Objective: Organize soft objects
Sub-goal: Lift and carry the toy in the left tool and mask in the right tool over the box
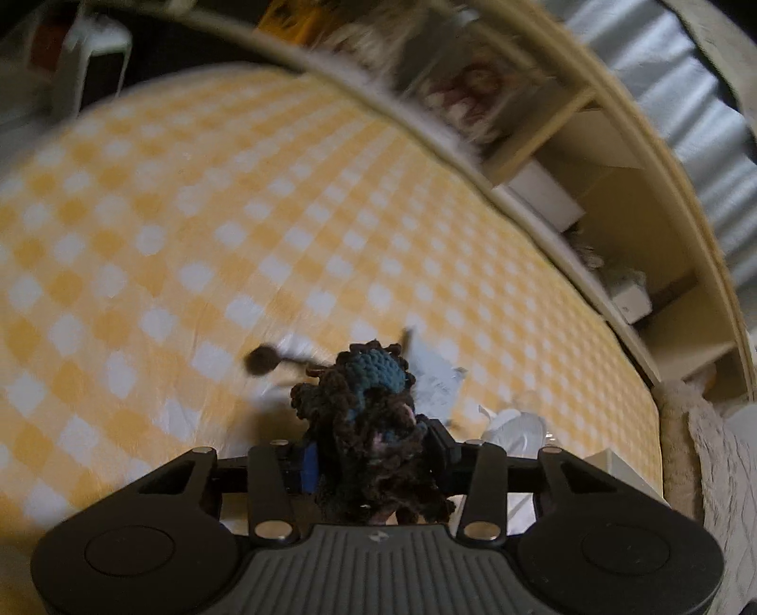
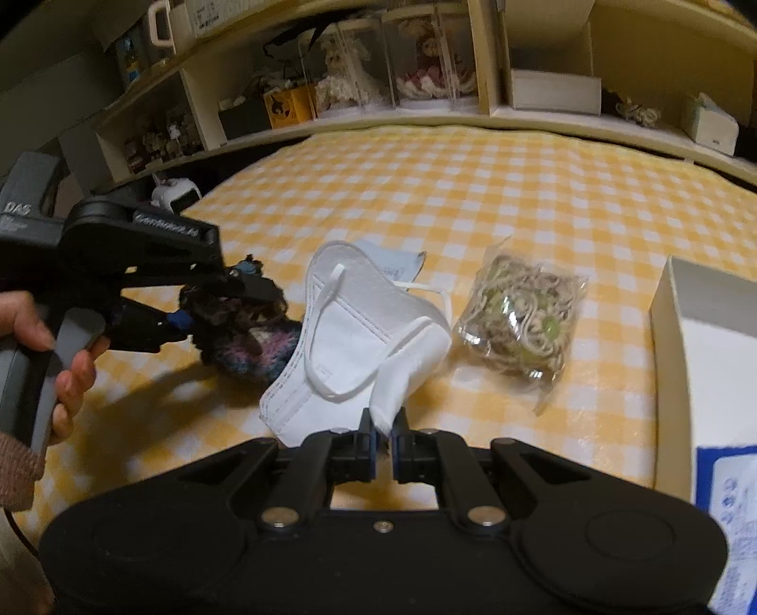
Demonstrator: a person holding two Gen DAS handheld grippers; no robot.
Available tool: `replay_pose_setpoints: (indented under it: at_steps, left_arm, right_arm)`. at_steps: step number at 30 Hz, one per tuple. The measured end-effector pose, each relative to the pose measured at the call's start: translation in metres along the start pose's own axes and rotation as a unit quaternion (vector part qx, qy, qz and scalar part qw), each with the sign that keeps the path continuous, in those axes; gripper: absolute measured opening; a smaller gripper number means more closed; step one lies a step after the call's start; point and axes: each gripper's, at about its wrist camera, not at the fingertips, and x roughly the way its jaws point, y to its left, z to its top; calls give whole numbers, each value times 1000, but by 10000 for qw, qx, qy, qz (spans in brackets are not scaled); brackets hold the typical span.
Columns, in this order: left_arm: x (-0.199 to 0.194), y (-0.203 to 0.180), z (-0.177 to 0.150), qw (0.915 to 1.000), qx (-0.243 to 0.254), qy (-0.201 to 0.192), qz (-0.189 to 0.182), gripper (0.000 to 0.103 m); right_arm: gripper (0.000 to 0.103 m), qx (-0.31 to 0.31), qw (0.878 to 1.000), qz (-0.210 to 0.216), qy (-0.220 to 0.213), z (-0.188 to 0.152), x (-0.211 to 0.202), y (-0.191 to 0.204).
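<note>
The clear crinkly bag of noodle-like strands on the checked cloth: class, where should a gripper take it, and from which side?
Grip the clear crinkly bag by its flat sealed tail at the near lower corner, coming from the camera's side; that thin edge sticks out free, away from the white face mask.

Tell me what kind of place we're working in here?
Probably a home room, not a lab: a table with a yellow checked cloth, cream shelves behind it holding dolls in clear cases, and a mug.

We see a fuzzy crocheted yarn toy (image 2: 246,326), a matt white fabric face mask (image 2: 359,326), a glossy clear plastic packet (image 2: 520,321), all on checked yellow cloth (image 2: 520,198).
</note>
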Motion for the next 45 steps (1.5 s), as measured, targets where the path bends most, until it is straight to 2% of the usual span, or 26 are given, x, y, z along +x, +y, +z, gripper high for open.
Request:
replay_pose_setpoints:
  at_steps: [9, 14, 24, 30, 37, 42, 45]
  left_arm:
    - [-44, -36, -7, 9955, 749, -454, -369, 45]
    - [-60, -52, -14, 9915, 1018, -573, -577, 45]
    - [-77, -106, -22, 9799, 1363, -619, -1320, 45]
    - [-68, -157, -28, 9701, 1727, -587, -1600, 45]
    - [-44, -230, -44, 9518, 2091, -446, -2199, 45]
    - [-16, -273, -67, 9395, 2332, -189, -2501, 46]
    - [8, -289, -83, 9348, 2485, 74, -2535, 46]
  right_arm:
    - [6, 47, 9979, -52, -643, 18, -43, -10]
    - [6, 154, 9953, -118, -951, 24, -71, -23]
    - [6, 362, 9885, -576, -1349, 27, -134, -74]
    - [6, 674, 9811, -996, -1514, 25, -157, -118]
    - [6, 1193, 9679, -1454, -1667, 16, -175, -174]
    - [6, 1360, 9583, -1966, -1568, 3, -180, -210]
    - [6, 1557, 9556, -2091, -1371, -5, -172, -232]
